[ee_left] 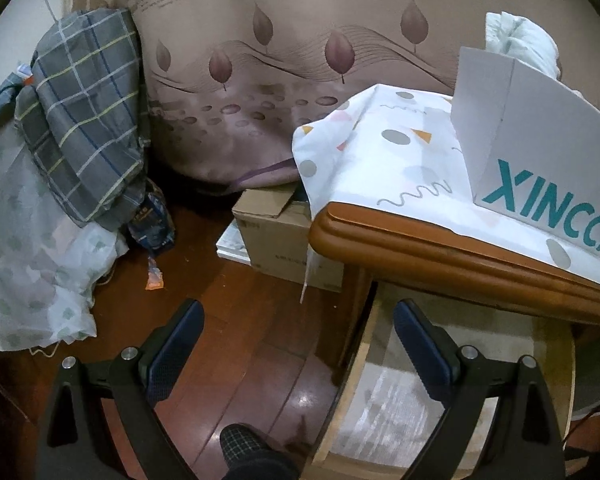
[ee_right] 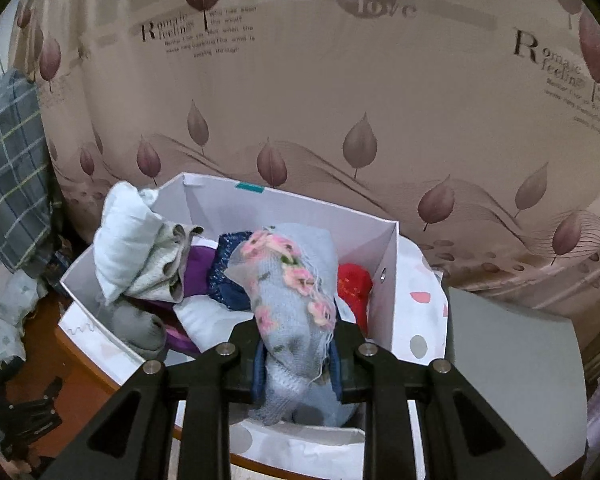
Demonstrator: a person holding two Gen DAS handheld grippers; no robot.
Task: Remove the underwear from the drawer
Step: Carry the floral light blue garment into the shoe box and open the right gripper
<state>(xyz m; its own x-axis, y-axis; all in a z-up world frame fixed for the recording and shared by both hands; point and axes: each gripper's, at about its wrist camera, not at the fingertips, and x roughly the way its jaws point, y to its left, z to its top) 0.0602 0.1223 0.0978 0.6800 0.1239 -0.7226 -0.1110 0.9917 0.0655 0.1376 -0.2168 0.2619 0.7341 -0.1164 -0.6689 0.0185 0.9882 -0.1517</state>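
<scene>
My right gripper (ee_right: pixel 298 364) pinches the flowered grey garment (ee_right: pixel 290 292) above the white box (ee_right: pixel 384 292), clear of snags. Left gripper (ee_left: pixel 298 356) wide, empty, beside the box.

— What fills the top of the frame?
— A beige leaf-print curtain (ee_left: pixel 300 60).
— And lower down?
— Glossy reddish wood floor (ee_left: pixel 236 340) lower centre, a cloth-draped wooden table (ee_left: pixel 440 240) at right, a plaid blanket (ee_left: pixel 84 128) upper left.

Box (ee_left: pixel 540 136) on table (ee_left: pixel 440 248), clothes (ee_right: pixel 148 252) inside, drawer (ee_left: pixel 440 400) below
</scene>
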